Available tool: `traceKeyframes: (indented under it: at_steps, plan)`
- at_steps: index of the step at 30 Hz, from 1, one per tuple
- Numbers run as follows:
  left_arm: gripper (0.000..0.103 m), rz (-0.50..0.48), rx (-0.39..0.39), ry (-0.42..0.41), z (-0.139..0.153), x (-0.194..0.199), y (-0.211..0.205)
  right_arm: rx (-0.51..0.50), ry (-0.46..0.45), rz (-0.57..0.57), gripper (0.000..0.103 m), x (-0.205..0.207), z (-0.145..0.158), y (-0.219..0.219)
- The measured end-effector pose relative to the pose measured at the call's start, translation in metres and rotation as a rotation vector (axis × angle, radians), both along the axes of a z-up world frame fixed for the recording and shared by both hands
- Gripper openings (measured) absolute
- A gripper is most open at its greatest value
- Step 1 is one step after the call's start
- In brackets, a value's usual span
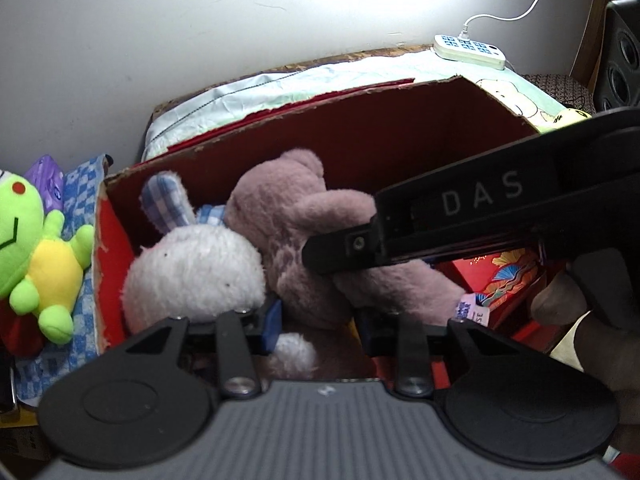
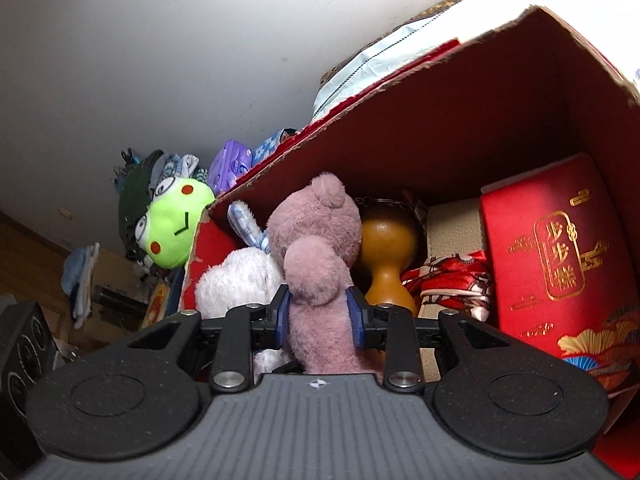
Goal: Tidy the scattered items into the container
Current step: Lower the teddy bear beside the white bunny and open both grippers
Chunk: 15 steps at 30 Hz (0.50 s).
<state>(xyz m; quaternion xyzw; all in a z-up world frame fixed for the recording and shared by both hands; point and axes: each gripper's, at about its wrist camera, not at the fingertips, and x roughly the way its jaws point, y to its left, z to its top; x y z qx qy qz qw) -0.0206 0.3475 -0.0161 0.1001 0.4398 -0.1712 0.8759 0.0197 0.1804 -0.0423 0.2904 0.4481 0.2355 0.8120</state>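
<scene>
Container: a cardboard box (image 1: 360, 136) with a red inside and ragged, torn top edges, open at the top; its far wall stands tall behind the toys.
Left gripper (image 1: 316, 330): held low over the box's near side, its blue pads clamped on the white plush between them.
White plush rabbit (image 1: 192, 268): inside the box at its left end, close against the left wall, a checked blue ear poking up.
Right gripper (image 2: 320, 316): tilted down into the box, its blue pads (image 2: 285, 316) against both sides of the pink bear's body, gripping it.
Pink teddy bear (image 2: 316, 240): inside the box, leaning on the rabbit's right side, head toward the far wall.
Other contents, seen from the right wrist: a brown gourd-shaped object (image 2: 386, 256) just right of the bear, patterned red fabric (image 2: 452, 280) beside it, and a red gift box with gold lettering (image 2: 560, 256) filling the right end.
Open room: little free floor shows in the box; the clearest space is above the toys, below the far rim.
Outside the box: a green frog plush (image 1: 36, 252) lies on a blue checked cloth (image 1: 76, 276) just left of the box's left wall.
Far right: a white power strip (image 1: 468, 48) on the surface beyond the box.
</scene>
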Motion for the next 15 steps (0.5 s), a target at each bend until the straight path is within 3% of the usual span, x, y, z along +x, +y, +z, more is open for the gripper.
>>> traceKeyframes:
  at_steps: [11, 13, 15]
  plan:
    - [0.038, -0.001, -0.027, 0.008, 0.0, 0.002, 0.001, -0.112, -0.039, 0.052, 0.048, -0.003, 0.019, -0.013]
    - [0.04, -0.001, -0.016, 0.011, 0.0, 0.002, 0.001, -0.146, -0.053, 0.043, 0.044, -0.005, 0.025, -0.017]
    - [0.042, -0.008, -0.011, 0.011, 0.002, -0.002, 0.001, -0.182, -0.079, 0.047, 0.031, -0.009, 0.031, -0.018]
